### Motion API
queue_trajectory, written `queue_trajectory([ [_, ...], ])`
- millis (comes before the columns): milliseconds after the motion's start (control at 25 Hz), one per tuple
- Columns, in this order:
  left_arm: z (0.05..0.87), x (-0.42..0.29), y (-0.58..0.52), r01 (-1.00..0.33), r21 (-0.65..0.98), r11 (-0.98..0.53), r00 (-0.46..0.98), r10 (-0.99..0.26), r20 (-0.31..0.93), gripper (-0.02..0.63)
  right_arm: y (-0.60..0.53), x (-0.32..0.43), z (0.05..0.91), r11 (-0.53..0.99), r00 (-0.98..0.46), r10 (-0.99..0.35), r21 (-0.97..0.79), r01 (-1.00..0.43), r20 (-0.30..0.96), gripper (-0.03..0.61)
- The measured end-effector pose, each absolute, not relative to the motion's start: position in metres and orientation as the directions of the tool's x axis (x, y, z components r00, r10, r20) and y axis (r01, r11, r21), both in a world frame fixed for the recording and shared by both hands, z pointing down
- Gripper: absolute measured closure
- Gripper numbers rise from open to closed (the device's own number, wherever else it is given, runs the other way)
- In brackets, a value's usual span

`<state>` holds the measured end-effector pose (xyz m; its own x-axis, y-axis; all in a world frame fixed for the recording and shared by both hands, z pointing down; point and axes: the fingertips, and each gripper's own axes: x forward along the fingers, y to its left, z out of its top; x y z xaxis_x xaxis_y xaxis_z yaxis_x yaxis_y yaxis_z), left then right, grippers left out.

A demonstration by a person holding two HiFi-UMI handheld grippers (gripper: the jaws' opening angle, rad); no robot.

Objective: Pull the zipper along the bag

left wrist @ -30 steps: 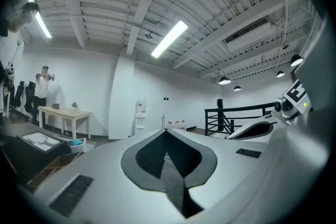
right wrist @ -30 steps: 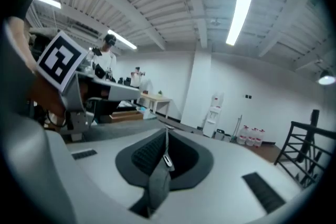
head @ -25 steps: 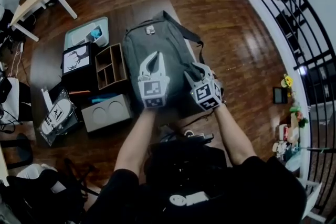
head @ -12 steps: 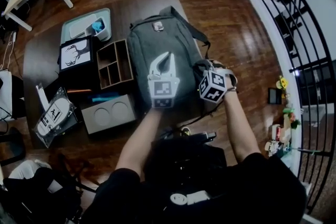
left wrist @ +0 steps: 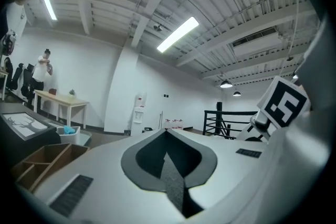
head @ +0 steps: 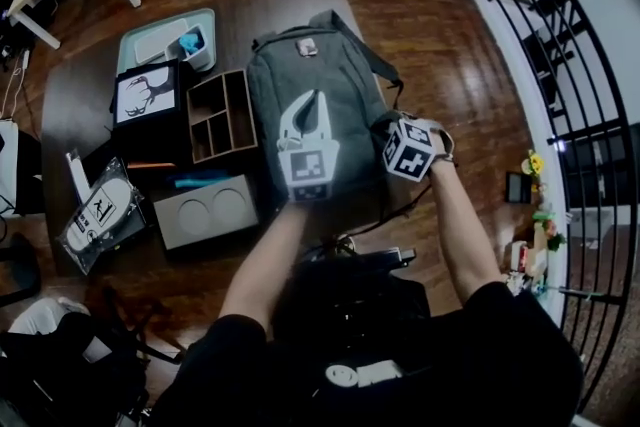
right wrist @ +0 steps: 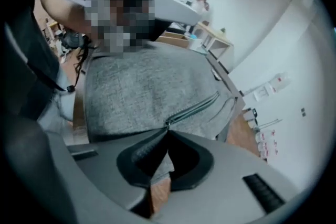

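A grey backpack (head: 300,65) lies flat on the dark table (head: 90,130). My right gripper (head: 386,123) is at the bag's right edge. In the right gripper view its jaws are closing, and the tips (right wrist: 167,128) pinch the zipper pull at the near end of the zipper (right wrist: 195,107), which runs away across the grey fabric (right wrist: 136,86). My left gripper (head: 314,98) hovers over the middle of the bag, shut with nothing in it. In the left gripper view its tips (left wrist: 167,132) meet and point out into the room.
Left of the bag stand a wooden divider box (head: 222,115), a framed deer picture (head: 140,97), a grey box with two round holes (head: 205,210) and a teal tray (head: 160,40). A black railing (head: 570,65) runs along the right. A person (left wrist: 41,68) stands far off.
The right gripper has swung out to the bag's right edge and its jaws have come together on the zipper pull. The left gripper has stayed over the bag.
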<state>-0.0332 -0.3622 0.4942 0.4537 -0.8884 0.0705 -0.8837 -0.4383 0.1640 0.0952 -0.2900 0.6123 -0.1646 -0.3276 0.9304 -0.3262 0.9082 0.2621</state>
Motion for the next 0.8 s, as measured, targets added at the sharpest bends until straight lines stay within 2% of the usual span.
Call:
queue_trajectory([
  [120,0.484,-0.037,-0.378,-0.888,0.142,-0.437,0.443,-0.896,0.015,0.614,-0.297,0.098,0.604,0.859,-0.160,-0.429,0.346,-0.378,0.889,0.566],
  [240,0.479,-0.043,-0.391,-0.901,0.117,-0.419,0.419,-0.908,-0.024,0.614,-0.299,0.094,0.596,0.848,-0.166,-0.471,0.392,-0.356,0.866,0.566],
  [800,0.495,-0.039,-0.406,-0.922,0.096,-0.375,0.380,-0.924,0.043,0.614,-0.309,0.092,0.586,0.897,-0.164,-0.431,0.403,-0.180,0.887,0.563],
])
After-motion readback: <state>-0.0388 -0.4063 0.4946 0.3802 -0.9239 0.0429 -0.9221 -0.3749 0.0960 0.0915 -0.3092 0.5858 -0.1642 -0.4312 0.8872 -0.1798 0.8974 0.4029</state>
